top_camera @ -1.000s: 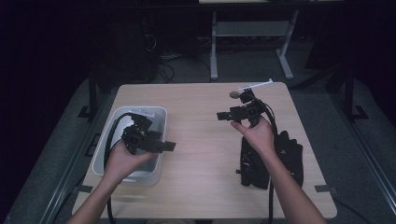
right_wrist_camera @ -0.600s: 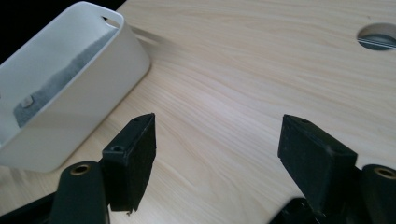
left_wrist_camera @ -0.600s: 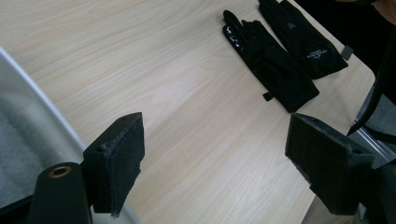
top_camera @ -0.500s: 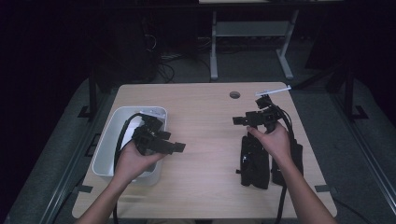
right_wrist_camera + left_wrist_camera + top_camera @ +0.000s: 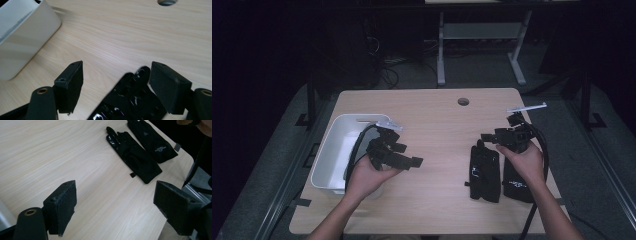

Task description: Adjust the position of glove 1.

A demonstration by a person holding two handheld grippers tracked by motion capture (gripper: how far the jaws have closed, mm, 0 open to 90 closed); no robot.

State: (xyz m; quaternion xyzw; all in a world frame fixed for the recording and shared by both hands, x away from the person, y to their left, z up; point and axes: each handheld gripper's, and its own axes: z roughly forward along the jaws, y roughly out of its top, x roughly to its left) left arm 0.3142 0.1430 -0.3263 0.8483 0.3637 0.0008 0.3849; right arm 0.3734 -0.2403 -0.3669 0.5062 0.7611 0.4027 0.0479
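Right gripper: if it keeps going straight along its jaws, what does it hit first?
Probably the nearer black glove: in the right gripper view it lies between and just ahead of the open jaws of the right gripper. Past it comes bare table; the white bin sits off to one side. Depth is unclear.

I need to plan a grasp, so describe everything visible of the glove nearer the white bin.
The left-hand glove is black, of thin, fabric-like material with glossy patches on the fingers and palm side, and a small tab at its cuff edge. It lies flat on the wooden table, fingers pointing away from the person, close beside a second black glove. The right gripper hovers open over its fingertips; no contact shows.
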